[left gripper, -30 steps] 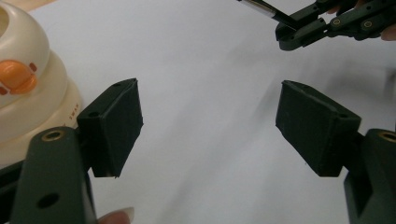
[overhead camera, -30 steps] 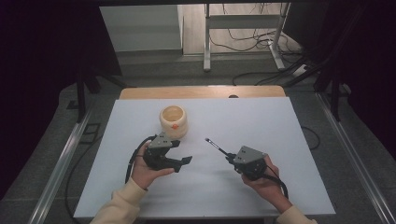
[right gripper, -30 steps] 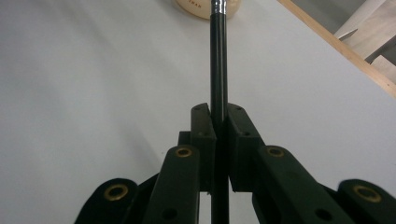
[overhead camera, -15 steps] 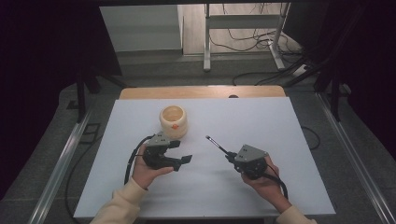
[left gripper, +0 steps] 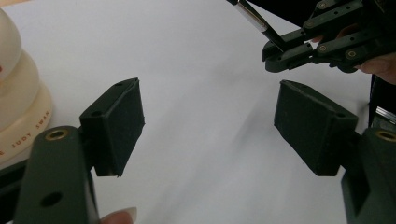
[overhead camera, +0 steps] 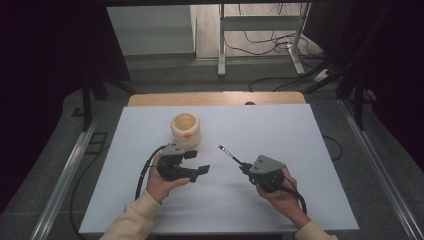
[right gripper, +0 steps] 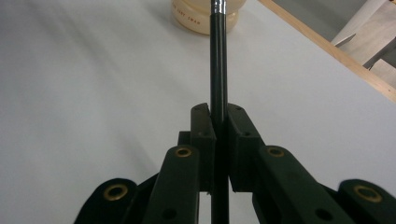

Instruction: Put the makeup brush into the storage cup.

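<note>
A cream round jar with an open top and a small orange mark stands on the white table, left of centre. Just in front of it my left gripper is held open, its two pads wide apart with nothing between them; the jar sits at the left edge of the left gripper view. My right gripper is shut on a thin black pen with a silver band, which points up-left toward the jar. The pen runs straight out between the closed jaws.
A wooden strip borders the table's far edge. Beyond it are a metal stand and loose cables on the floor. Metal rails run along both sides of the table. Both gripper cables trail toward the near edge.
</note>
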